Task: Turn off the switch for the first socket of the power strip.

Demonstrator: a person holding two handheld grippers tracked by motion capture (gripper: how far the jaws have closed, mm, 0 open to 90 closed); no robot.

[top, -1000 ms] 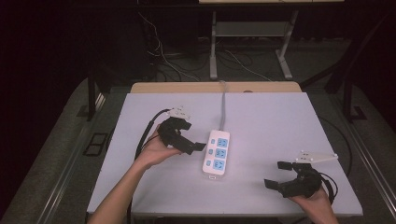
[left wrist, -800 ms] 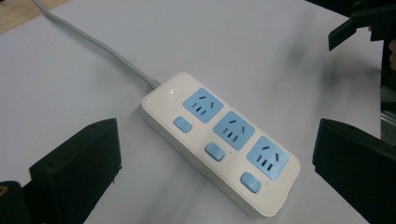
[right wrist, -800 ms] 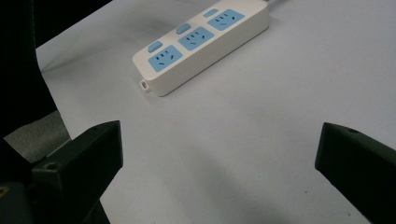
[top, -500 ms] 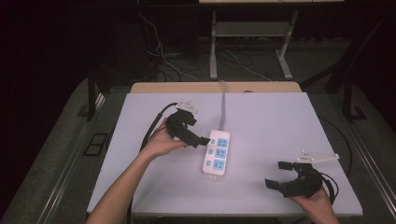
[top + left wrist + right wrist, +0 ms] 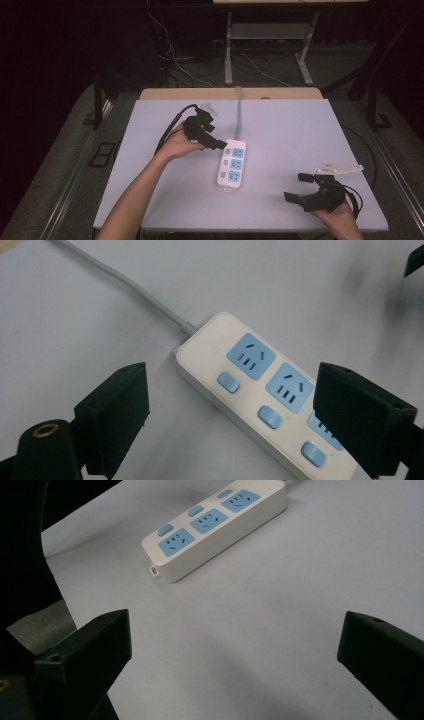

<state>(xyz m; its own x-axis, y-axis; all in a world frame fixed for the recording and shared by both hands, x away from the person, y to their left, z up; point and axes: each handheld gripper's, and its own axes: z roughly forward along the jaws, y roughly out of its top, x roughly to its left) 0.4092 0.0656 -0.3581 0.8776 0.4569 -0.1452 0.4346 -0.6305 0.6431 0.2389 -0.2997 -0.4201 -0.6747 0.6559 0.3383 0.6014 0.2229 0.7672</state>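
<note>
A white power strip [image 5: 233, 162] with blue sockets and blue switches lies flat at the middle of the white table [image 5: 300, 125]; its grey cord [image 5: 239, 112] runs off the far edge. My left gripper [image 5: 220, 145] hovers at the strip's far left corner. In the left gripper view the strip [image 5: 260, 390] lies just ahead, between the two jaws of the left gripper [image 5: 235, 377]; they have just been closing a little, and the pads do not touch it. My right gripper [image 5: 295, 186] stands open near the front right edge. The right gripper view shows the strip [image 5: 215, 525] farther off, beyond the right gripper [image 5: 235, 625].
A wooden board [image 5: 230, 93] runs along the table's far edge. Black cables trail from each gripper over the tabletop. Behind the table the floor holds loose wires and the metal legs of another desk [image 5: 228, 60]. The front table edge is close to my right hand.
My left gripper has moved right and slightly away from me, up to the strip's cord end, and its jaws have narrowed a little. The right gripper has stayed put.
</note>
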